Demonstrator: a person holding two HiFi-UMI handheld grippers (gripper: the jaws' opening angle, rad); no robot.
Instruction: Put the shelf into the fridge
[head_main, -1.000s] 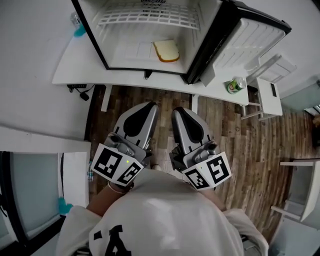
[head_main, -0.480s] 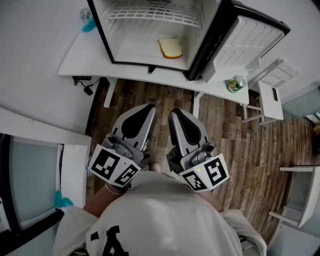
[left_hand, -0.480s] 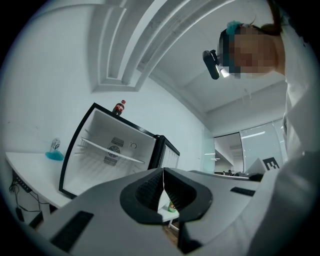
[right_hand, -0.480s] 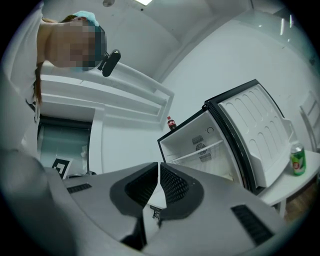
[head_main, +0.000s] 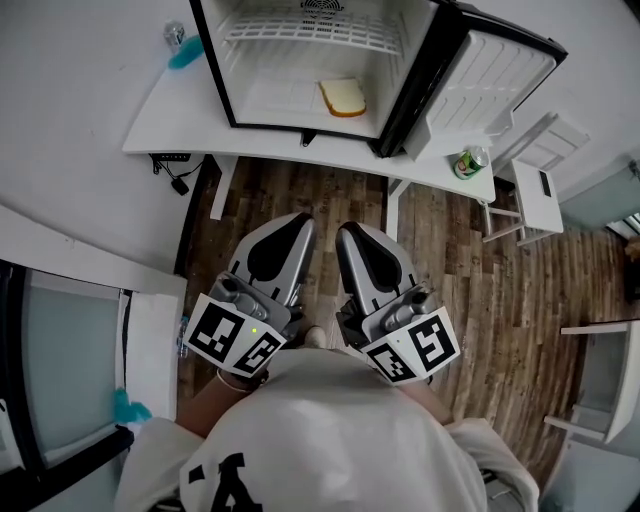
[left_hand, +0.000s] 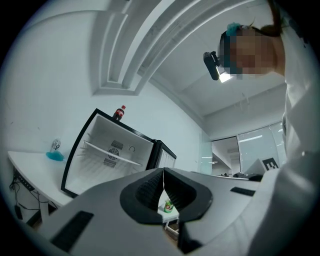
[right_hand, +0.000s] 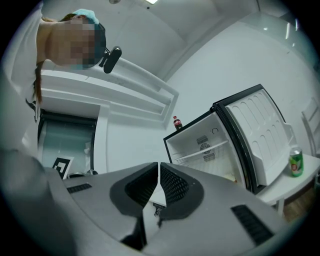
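Note:
The small black fridge (head_main: 222, 80) stands open on a white table (head_main: 180, 150), its door (head_main: 485, 85) swung to the right. A white wire shelf (head_main: 300, 32) sits across its upper part, also seen as the shelf (left_hand: 112, 153) and the shelf (right_hand: 202, 151) in the gripper views. A slice of bread (head_main: 343, 97) lies on the fridge floor. My left gripper (head_main: 290, 225) and right gripper (head_main: 358, 235) are held side by side close to my body over the wooden floor, well short of the fridge. Both are shut with nothing between the jaws.
A green can (head_main: 466, 163) stands on the table right of the door. A blue object with a small bottle (head_main: 180, 45) is left of the fridge. A cola bottle (left_hand: 119, 113) stands on the fridge top. White chairs (head_main: 540, 180) are at the right, a glass partition (head_main: 60, 380) at the left.
The view has shifted, so the fridge sits a little further right in the picture. Both grippers stay shut and almost still near my body.

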